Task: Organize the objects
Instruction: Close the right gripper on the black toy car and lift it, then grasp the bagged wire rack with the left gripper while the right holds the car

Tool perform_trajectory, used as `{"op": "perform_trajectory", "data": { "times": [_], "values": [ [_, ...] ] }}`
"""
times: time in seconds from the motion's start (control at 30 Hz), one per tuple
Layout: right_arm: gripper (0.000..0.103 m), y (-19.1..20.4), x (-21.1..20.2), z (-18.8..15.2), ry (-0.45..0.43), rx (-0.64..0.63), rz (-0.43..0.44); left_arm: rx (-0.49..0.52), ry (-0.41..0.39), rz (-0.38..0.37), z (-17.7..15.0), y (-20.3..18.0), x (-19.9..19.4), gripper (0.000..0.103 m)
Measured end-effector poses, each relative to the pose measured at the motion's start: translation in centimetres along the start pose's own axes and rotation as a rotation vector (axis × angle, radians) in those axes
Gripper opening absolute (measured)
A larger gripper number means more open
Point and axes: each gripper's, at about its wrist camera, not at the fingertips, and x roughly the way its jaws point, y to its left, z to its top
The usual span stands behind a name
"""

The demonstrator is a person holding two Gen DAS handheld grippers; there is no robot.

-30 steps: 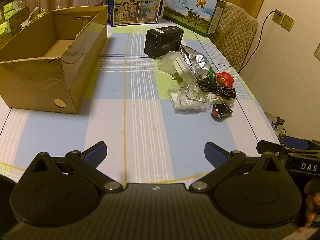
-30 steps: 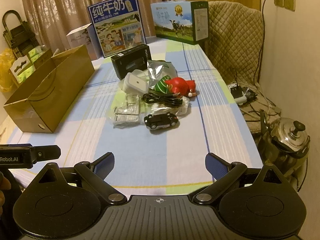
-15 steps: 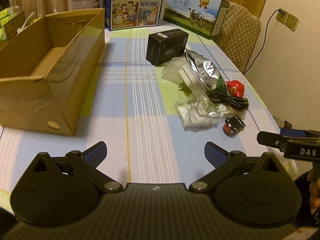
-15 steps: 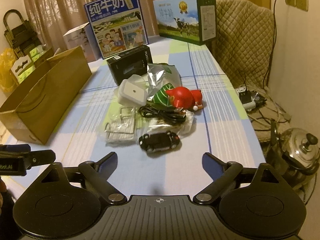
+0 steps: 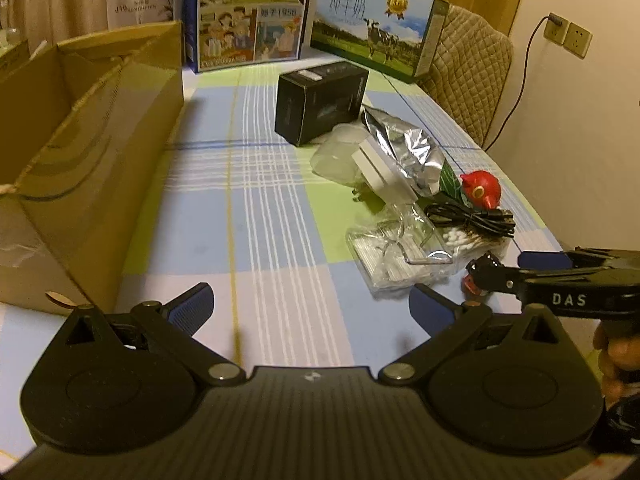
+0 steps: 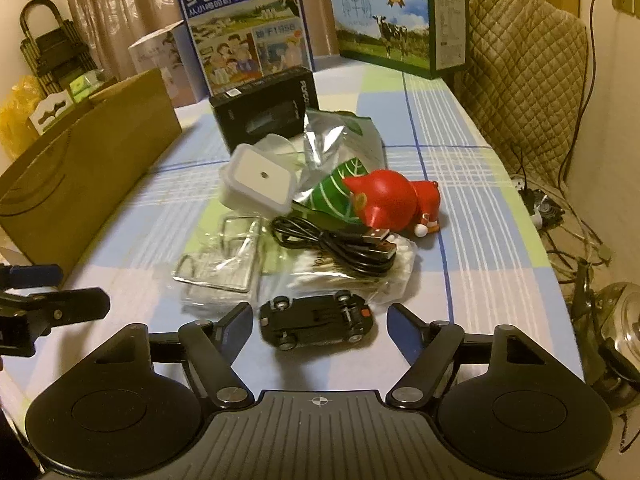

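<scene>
Nearest: right gripper (image 6: 320,326) jaws spread wide, toy car (image 6: 316,324) lying between fingertips, untouched. Left gripper (image 5: 310,306) jaws apart, empty, over tablecloth (image 5: 240,216). Beyond: black cable (image 6: 340,246), red toy (image 6: 384,202), black box (image 6: 266,108). Cardboard box (image 5: 80,152) at left.

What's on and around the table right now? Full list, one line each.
open brown cardboard box: 1, brown, table's left side
black rectangular carton: 1, black, mid-table, behind the pile
white square plastic container: 1, white, front of the carton
crinkled silver foil bag: 1, silver, right of the container
red and green toy figure: 1, lying on its side
coiled black USB cable: 1, black, on a cotton swab bag
clear plastic packet: 1, left of the cable
black toy car: 1, upside down, between the right tongs' fingers
milk gift boxes: 2, blue, far end
steel kettle: 1, floor, right
left tongs: open
right tongs: open
</scene>
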Motion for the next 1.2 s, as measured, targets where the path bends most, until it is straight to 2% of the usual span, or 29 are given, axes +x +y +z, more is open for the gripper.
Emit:
{"op": "perform_trajectory", "data": {
  "times": [0.2,0.3,0.47,0.63,0.73,0.8,0.83,0.87,1.03,1.13,1.2],
  "values": [
    [0.065,-0.1,1.5,0.2,0.018,-0.017,0.004,-0.021,0.033,-0.03,-0.3,0.5,1.4,0.102],
    [0.065,-0.3,1.6,0.3,0.021,0.005,0.008,-0.026,0.032,-0.04,-0.3,0.7,1.6,0.102],
    [0.064,0.7,1.3,0.1,0.025,-0.034,-0.006,-0.03,0.04,-0.051,-0.2,0.8,2.0,0.102],
    [0.064,1.2,-0.5,0.3,-0.061,-0.039,-0.058,-0.024,0.056,-0.075,0.1,0.1,2.4,0.102],
    [0.064,0.3,-1.6,0.7,-0.126,0.014,-0.115,-0.02,0.046,-0.103,0.5,-0.7,2.6,0.102],
    [0.064,-0.5,-2.0,1.0,-0.149,0.051,-0.143,-0.013,0.037,-0.116,0.7,-1.3,2.9,0.097],
    [0.064,-0.8,-2.1,1.1,-0.157,0.068,-0.155,-0.002,0.029,-0.12,0.9,-1.9,3.1,0.089],
    [0.064,-1.2,-2.2,1.2,-0.161,0.083,-0.164,0.006,0.028,-0.126,1.0,-2.4,3.4,0.085],
    [0.064,-2.4,-2.4,1.5,-0.172,0.139,-0.19,0.035,0.003,-0.142,1.5,-4.9,4.4,0.077],
    [0.064,-2.8,-2.5,1.6,-0.177,0.16,-0.198,0.063,-0.004,-0.112,1.6,-6.2,5.4,0.072],
    [0.064,-2.8,-2.5,1.5,-0.176,0.165,-0.2,0.071,0.005,-0.087,1.5,-6.8,6.3,0.073]
  ]
}}
